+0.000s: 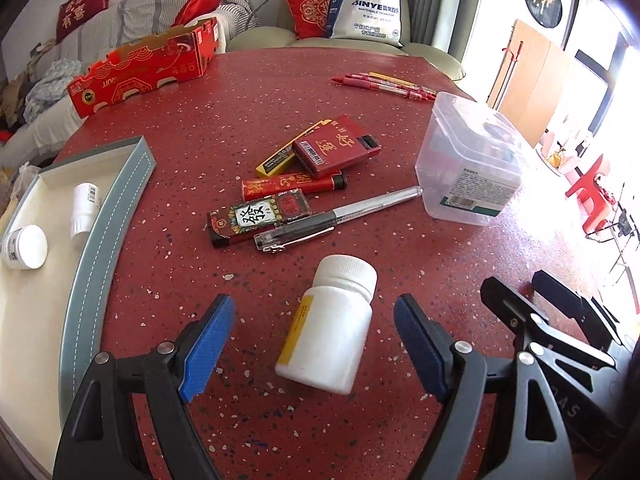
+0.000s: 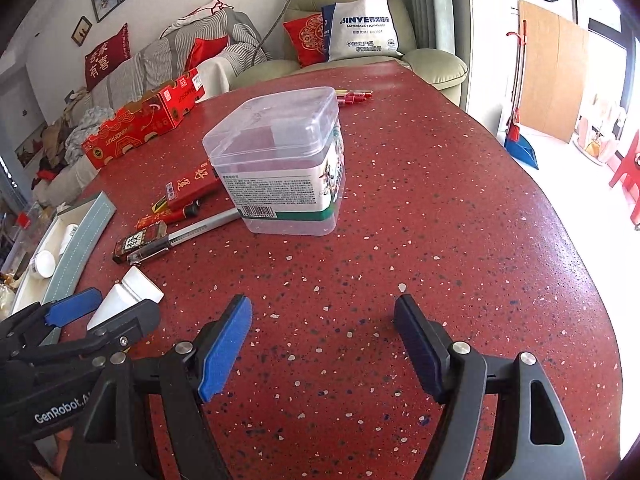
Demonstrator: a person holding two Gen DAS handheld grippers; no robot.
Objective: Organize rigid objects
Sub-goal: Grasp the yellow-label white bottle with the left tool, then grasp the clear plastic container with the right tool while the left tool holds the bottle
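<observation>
On the red speckled table, a white pill bottle lies on its side between the blue pads of the left gripper, whose jaws stand wide apart with neither pad touching the bottle. Beyond it lie a clear pen, a black-and-red lighter box, a red lighter and a red pack resting on a yellow one. A clear lidded container stands to the right of the pile, and red pens lie near the far edge. At the left, a grey-rimmed tray holds a small white bottle and a white round jar. The right gripper hangs over bare table with its jaws wide and nothing between them; the container stands well ahead of it. A red carton sits at the far left, possibly open at the top.
</observation>
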